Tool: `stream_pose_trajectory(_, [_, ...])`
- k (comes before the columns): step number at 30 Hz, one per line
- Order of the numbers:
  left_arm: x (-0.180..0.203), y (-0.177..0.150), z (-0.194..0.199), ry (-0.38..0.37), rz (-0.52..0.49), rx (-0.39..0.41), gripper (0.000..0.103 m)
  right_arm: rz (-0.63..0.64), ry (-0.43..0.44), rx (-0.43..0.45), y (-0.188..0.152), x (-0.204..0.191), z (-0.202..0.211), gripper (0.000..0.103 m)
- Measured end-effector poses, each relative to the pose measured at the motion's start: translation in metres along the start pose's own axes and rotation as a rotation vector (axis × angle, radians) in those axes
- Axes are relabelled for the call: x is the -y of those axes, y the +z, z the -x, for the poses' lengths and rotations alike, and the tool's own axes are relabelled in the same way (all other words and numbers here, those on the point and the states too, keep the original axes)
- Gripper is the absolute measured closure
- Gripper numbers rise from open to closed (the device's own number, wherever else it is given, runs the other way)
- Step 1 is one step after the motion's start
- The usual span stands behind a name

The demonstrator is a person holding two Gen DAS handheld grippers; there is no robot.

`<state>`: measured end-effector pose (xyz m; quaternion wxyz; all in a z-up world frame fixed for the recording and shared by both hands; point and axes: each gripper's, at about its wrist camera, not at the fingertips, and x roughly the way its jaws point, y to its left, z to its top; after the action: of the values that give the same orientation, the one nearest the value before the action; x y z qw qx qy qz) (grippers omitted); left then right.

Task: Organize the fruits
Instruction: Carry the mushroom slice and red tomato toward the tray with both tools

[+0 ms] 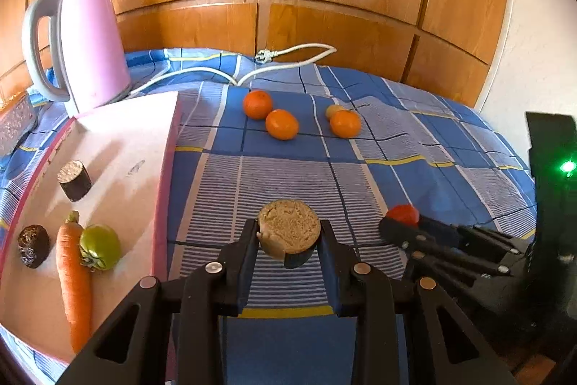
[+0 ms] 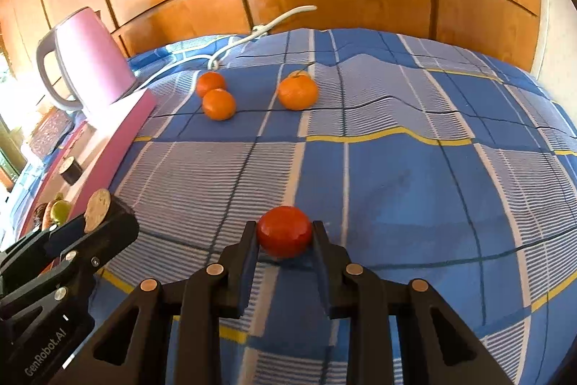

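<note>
A: Jaws first. Left gripper (image 1: 288, 237) clamped on a dark stub with a pale cut face (image 1: 289, 233), fingers pressing both its sides. Held clear of the checked blue cloth (image 1: 414, 139).

B: Which way does the stub point?

A: Cut face tilted up and back toward the left wrist camera, short axis leaning along the fingers. From the right wrist view the same piece (image 2: 97, 210) shows edge-on.

B: Right side?

A: Right gripper (image 2: 285, 235) closed about as wide on a red tomato (image 2: 285, 231), one finger on each flank. Tomato roundish, slightly flattened, broad axis across the jaws; whether it touches the cloth I cannot tell.

B: Further out?

A: Pink tray (image 1: 119, 147) to the left holds another stub (image 1: 74, 180), a dark lump (image 1: 33, 245), a carrot (image 1: 74, 280) lying lengthwise toward the camera, and a green tomato (image 1: 100, 246) touching it. Three oranges (image 1: 282, 124) lie farther back on the cloth, two touching. Pink kettle (image 1: 90, 46) behind the tray.
</note>
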<state>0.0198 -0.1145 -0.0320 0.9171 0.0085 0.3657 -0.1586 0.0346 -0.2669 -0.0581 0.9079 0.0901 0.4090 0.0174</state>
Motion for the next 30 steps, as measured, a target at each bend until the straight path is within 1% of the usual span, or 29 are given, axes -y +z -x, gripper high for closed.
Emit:
stream_pose_trajectory(14, [-0.017,0.013,0.032,0.009,0.059,0.072,0.07,0.012,0.059,-0.011,0.003,-0.018,0.007,0.074])
stream_pose_trajectory(25, [-0.041,0.019,0.052,0.05,0.121,0.119,0.07,0.058,0.118,0.0,0.008,-0.045,0.017,0.074])
stream_pose_trajectory(30, [-0.058,0.022,0.063,0.085,0.157,0.142,0.07,0.068,0.149,0.004,0.013,-0.056,0.022,0.074])
